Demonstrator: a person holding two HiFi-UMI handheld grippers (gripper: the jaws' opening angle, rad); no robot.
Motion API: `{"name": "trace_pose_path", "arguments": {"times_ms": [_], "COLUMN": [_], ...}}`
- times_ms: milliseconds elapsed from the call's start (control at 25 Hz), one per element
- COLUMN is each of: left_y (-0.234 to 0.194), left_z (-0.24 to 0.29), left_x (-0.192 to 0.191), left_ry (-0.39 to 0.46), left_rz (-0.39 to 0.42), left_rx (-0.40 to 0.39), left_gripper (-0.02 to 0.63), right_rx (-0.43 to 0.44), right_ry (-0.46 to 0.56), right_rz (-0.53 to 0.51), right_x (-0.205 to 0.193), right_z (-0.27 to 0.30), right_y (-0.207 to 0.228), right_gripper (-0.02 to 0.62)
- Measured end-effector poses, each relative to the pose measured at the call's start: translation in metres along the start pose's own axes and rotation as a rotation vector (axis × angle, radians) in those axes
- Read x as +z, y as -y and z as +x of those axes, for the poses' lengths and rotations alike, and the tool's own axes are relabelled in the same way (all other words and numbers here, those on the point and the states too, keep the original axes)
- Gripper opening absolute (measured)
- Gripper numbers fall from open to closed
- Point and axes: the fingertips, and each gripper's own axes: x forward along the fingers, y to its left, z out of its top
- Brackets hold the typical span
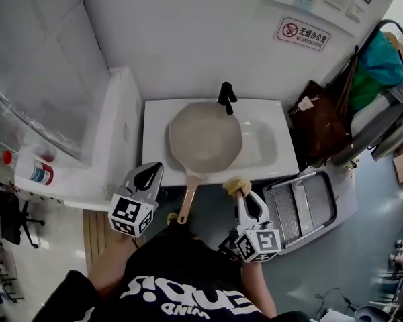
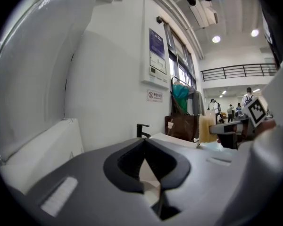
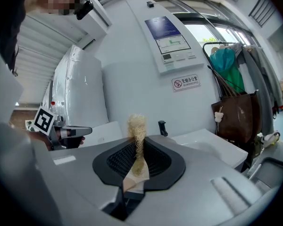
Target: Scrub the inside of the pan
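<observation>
Okay, pan (image 1: 205, 138) sits in the sink (image 1: 275, 123), open side up, below the faucet (image 1: 226, 98). Its handle (image 1: 187, 203) sticks out over the front rim toward the person. Right tool (image 1: 239, 189) is clenched on a yellowish scrubber (image 1: 236, 184) at the sink's front edge, just right of the handle and short of the pan's inside. Left tool (image 1: 150, 174) is clenched shut on nothing, left of the handle, not touching the pan.

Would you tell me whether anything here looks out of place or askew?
Nothing much: the pan sits in the sink, only its handle jutting past the front rim. No spill or damage shows.
</observation>
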Motion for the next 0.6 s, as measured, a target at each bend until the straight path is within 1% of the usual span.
{"name": "trace_pose_path", "arguments": {"times_ms": [80,280,440,600], "left_y": [-0.004,-0.020,-0.031,-0.035], "left_z": [0.013,0.048,0.067,0.078], "left_x": [0.004,0.015,0.020,0.015], "left_ry": [0.005,0.026,0.032,0.024], "left_rz": [0.003,-0.002,-0.021,-0.059], "left_rx": [-0.010,-0.040,-0.054,-0.061], "left_gripper": [-0.006,-0.006,-0.006,-0.006], "right_rx": [-0.005,-0.013,-0.014,-0.030], "right_ry": [0.006,0.025,0.032,0.019], "right_rz": [0.023,0.008,-0.001,-0.010], "right_x": [0.006,0.022,0.031,0.030], "right_z": [0.010,0.040,0.058,0.069], "right_y": [0.001,0.005,0.007,0.010], "right_gripper": [0.051,0.051,0.051,0.051]}}
